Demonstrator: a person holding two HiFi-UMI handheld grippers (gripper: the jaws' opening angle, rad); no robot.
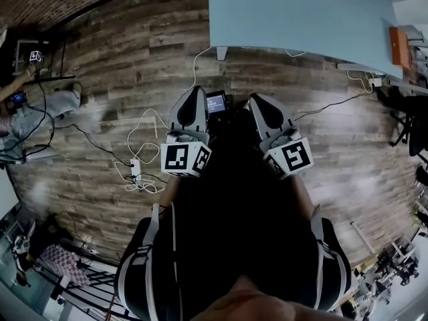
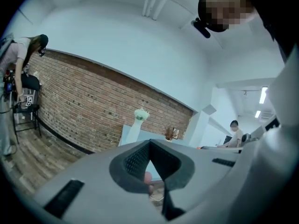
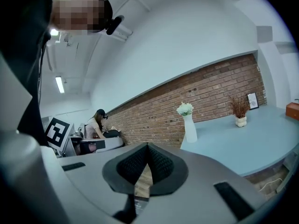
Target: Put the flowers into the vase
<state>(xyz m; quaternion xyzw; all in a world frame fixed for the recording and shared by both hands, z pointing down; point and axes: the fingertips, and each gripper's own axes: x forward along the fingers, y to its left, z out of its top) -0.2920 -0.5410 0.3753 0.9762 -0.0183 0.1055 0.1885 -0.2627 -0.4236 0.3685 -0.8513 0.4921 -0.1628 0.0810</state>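
A tall white vase [image 3: 190, 129] with white flowers [image 3: 185, 108] in its mouth stands on the light blue table [image 3: 243, 143], far ahead of both grippers. The left gripper view shows the same vase [image 2: 135, 130] small, against the brick wall. I hold both grippers close to my body, above the wooden floor and short of the table [image 1: 301, 12]. My left gripper [image 1: 195, 92] [image 2: 150, 143] is shut with nothing between its pads. My right gripper [image 1: 258, 100] [image 3: 147, 146] is also shut and holds nothing.
A small pot of dried stems [image 3: 240, 112] and a picture frame [image 3: 252, 100] stand further along the table, an orange box [image 1: 399, 45] at its right end. White and black cables and a power strip [image 1: 136, 169] lie on the floor. People [image 3: 96, 125] work by the brick wall.
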